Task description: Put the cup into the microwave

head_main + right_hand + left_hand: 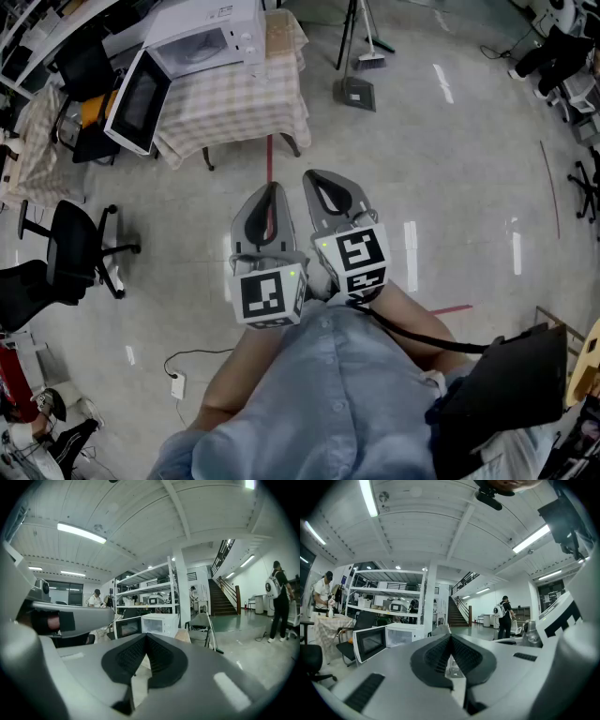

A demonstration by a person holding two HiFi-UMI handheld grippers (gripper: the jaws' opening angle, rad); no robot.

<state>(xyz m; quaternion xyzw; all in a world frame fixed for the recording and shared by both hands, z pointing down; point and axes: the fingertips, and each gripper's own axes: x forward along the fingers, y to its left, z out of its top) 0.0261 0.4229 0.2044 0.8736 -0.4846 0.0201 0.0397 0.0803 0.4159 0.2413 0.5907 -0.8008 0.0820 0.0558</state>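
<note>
The white microwave [202, 37] stands on a table with a checked cloth [239, 108] at the far left, its door [139, 101] swung open. No cup shows in any view. Both grippers hang side by side over the floor, close to the person's chest and well short of the table. My left gripper [271, 190] is shut with nothing between its pads. My right gripper [317, 178] is likewise shut and empty. The left gripper [450, 637] looks past the microwave [401, 634]. Beyond the right gripper [146, 636] stands the microwave [159, 623].
Black office chairs [70, 253] stand at the left. A broom and dustpan [361, 66] lie on the floor right of the table. A red tape line [269, 159] runs toward the table. A person with a backpack [505, 616] stands far off near shelving [389, 592].
</note>
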